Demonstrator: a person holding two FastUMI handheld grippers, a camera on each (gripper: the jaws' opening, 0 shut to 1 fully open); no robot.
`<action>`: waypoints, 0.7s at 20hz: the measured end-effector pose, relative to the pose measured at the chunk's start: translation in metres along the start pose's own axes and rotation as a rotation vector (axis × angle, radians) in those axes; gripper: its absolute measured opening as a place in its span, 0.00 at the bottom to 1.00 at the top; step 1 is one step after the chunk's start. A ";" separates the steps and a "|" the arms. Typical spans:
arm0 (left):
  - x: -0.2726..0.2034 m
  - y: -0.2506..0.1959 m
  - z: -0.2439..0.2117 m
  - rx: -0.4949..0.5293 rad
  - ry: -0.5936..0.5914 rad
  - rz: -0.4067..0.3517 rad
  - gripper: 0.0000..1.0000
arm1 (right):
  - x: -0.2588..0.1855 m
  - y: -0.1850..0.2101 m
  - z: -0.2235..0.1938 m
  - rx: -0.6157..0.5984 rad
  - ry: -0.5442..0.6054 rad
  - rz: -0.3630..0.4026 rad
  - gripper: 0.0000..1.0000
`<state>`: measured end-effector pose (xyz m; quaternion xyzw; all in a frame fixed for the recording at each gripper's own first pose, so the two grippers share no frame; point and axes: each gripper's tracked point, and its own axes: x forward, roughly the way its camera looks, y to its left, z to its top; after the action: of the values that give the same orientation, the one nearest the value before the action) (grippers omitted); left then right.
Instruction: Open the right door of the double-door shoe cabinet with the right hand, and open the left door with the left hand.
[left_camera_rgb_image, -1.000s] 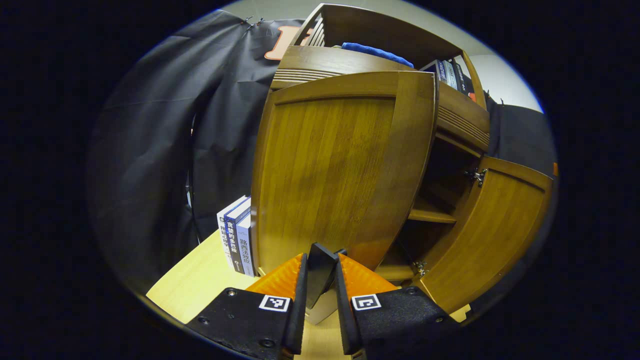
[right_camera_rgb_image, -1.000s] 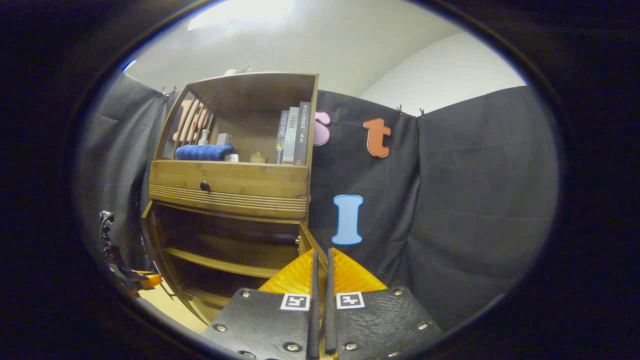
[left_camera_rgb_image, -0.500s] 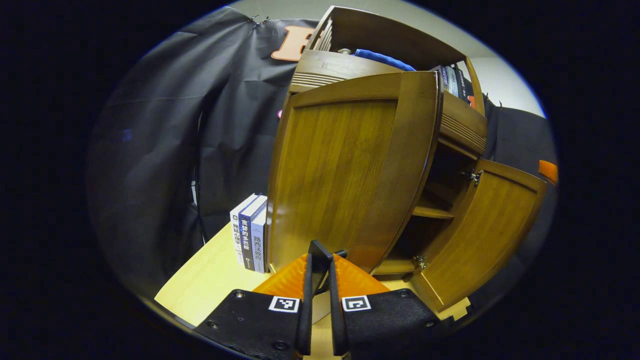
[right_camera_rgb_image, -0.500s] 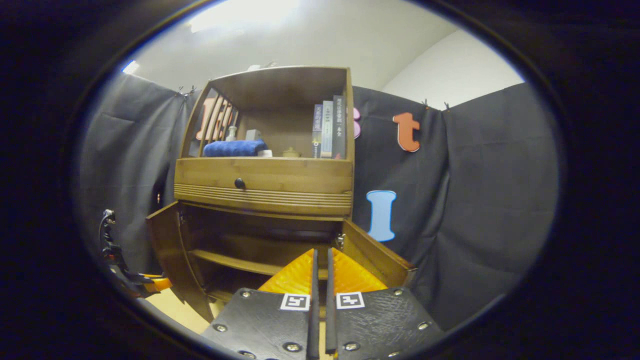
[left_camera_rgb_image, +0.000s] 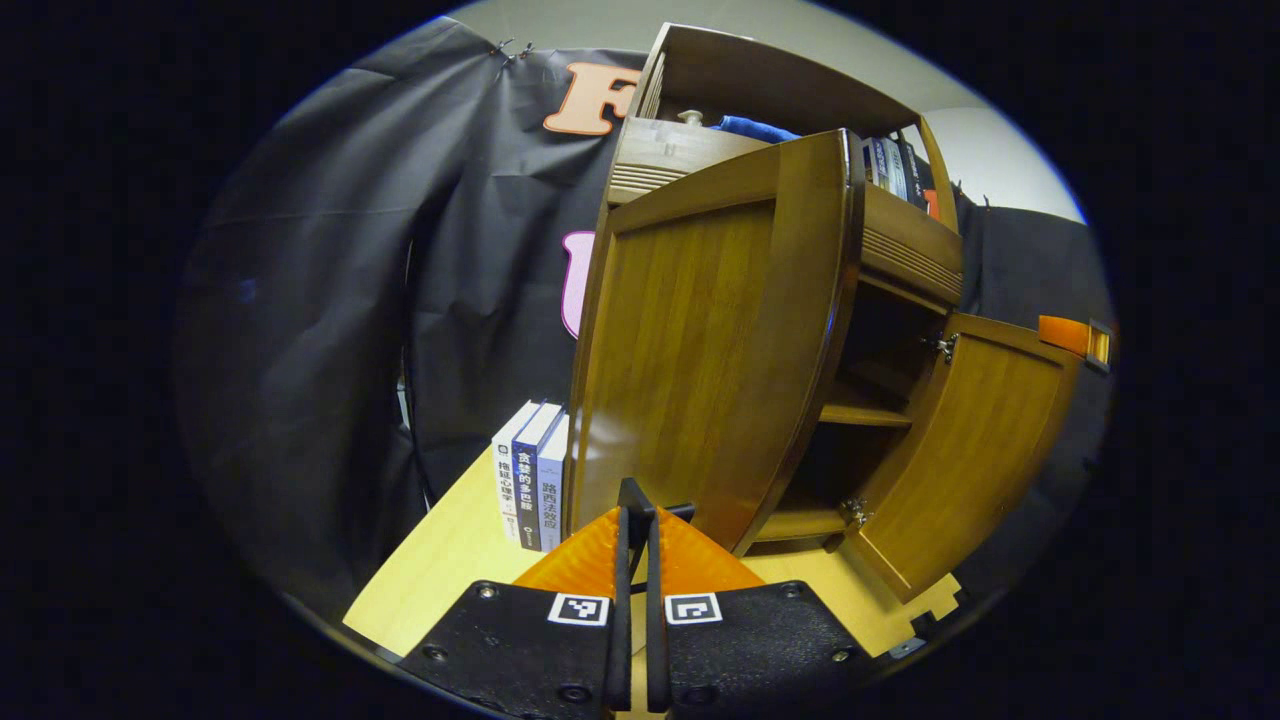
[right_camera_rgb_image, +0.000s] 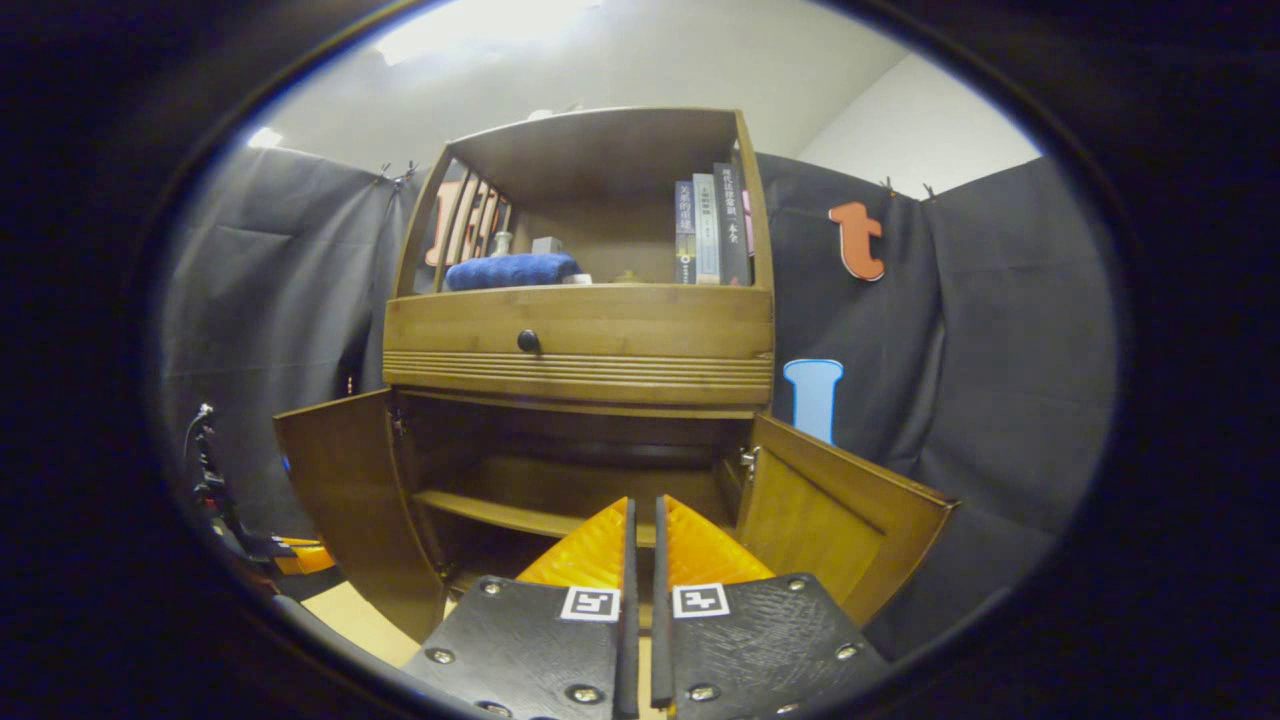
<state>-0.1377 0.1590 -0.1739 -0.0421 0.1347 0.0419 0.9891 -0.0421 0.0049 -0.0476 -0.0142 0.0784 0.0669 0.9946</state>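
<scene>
The wooden shoe cabinet (right_camera_rgb_image: 580, 335) stands with both lower doors swung out. In the left gripper view the left door (left_camera_rgb_image: 700, 370) fills the middle, and the right door (left_camera_rgb_image: 960, 450) angles out behind it. My left gripper (left_camera_rgb_image: 635, 512) is shut with nothing between its fingers, its tips just in front of the left door's lower edge. In the right gripper view the left door (right_camera_rgb_image: 345, 500) and right door (right_camera_rgb_image: 840, 510) flank the dark inner shelf (right_camera_rgb_image: 500, 510). My right gripper (right_camera_rgb_image: 640, 505) is shut and empty, centred before the opening, touching neither door.
Three books (left_camera_rgb_image: 530, 480) stand on the light tabletop (left_camera_rgb_image: 440, 560) left of the cabinet. The upper shelf holds a blue towel (right_camera_rgb_image: 510, 270) and books (right_camera_rgb_image: 710, 235); a drawer with a dark knob (right_camera_rgb_image: 528, 341) sits below it. Black cloth walls surround everything.
The left gripper closed from open to shut and drew back from the left door, which has swung wider. The right gripper backed off and turned to face the cabinet front.
</scene>
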 end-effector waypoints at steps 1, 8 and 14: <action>-0.002 0.006 0.001 0.006 -0.004 0.001 0.05 | 0.002 0.003 -0.001 0.002 0.001 0.003 0.05; -0.009 0.039 0.007 0.031 -0.025 0.012 0.00 | 0.017 0.032 -0.011 0.026 0.022 0.061 0.05; -0.011 0.059 0.009 0.070 -0.042 0.014 0.00 | 0.022 0.045 -0.026 0.025 0.054 0.083 0.05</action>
<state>-0.1514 0.2181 -0.1662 -0.0057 0.1154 0.0452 0.9923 -0.0307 0.0515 -0.0776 -0.0003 0.1067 0.1068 0.9885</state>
